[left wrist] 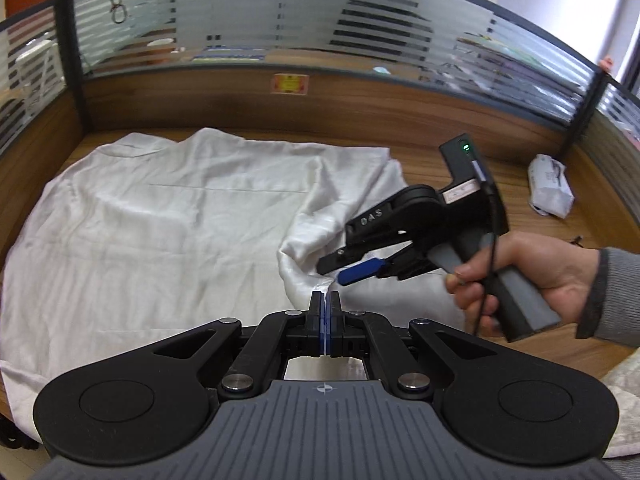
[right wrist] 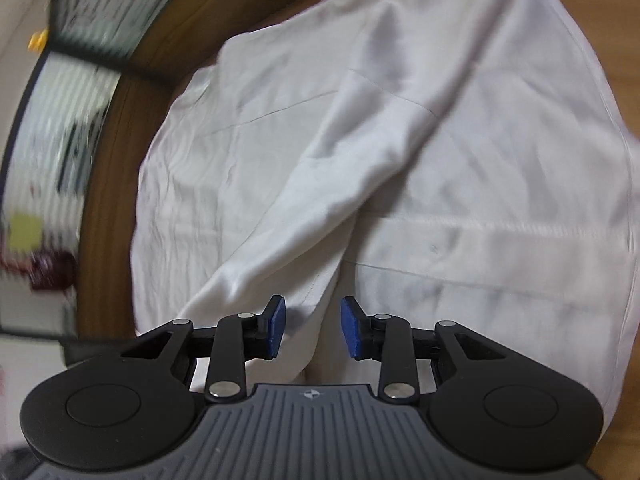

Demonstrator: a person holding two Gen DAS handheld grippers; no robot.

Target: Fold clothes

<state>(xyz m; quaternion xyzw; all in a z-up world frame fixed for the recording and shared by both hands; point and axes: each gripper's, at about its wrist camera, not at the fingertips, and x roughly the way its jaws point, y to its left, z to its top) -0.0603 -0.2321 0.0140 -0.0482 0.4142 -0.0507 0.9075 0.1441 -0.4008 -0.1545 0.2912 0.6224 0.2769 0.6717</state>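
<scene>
A white garment (left wrist: 160,220) lies spread across the wooden desk (left wrist: 440,160), with one long fold raised toward me. My left gripper (left wrist: 326,300) is shut on a thin edge of that fold, and the cloth hangs up from the desk to its pads. A hand (left wrist: 532,276) holds my right gripper (left wrist: 340,270) just above and right of the left one, pointing left at the same fold. In the right wrist view the right gripper (right wrist: 312,328) stands open. A ridge of the garment (right wrist: 440,160) runs down between its blue pads (right wrist: 277,326), which do not press on it.
A wood and frosted-glass partition (left wrist: 280,32) rings the desk on the far and both side edges. A white packet (left wrist: 550,186) lies at the right on the desk. An orange sticker (left wrist: 290,83) is on the back panel. A grey sleeve (left wrist: 616,292) enters from the right.
</scene>
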